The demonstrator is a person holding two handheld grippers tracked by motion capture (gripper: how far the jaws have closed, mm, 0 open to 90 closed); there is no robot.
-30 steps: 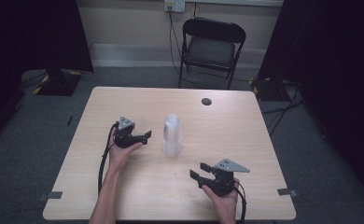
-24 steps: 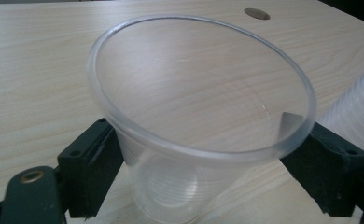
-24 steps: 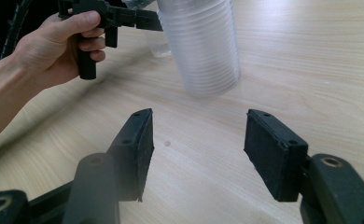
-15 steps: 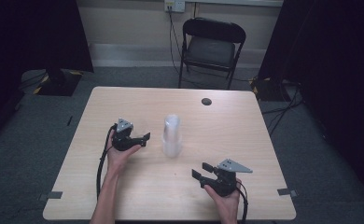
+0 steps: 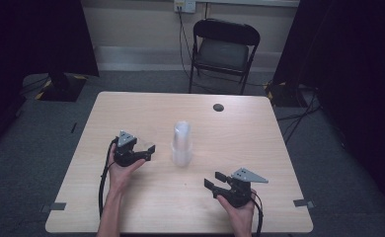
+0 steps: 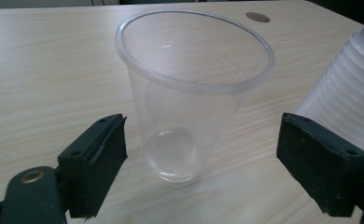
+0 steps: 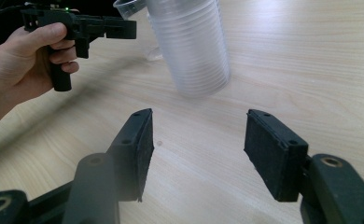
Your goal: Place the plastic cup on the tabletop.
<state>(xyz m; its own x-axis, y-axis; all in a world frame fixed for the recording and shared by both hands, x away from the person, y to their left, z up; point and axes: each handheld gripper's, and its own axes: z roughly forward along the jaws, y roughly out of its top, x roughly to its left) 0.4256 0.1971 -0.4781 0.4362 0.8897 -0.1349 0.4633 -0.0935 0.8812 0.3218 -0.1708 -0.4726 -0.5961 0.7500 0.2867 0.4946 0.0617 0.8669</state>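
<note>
The left claw stands open, its jaws on either side of a single clear cup without touching it; the cup stands upright on the bench, just beside a tall stack of cups. From above, the left claw sits close to the left of that stack at mid-bench. The right claw is open too and holds nothing, well short of the stack; it rests near the bench's front edge.
</note>
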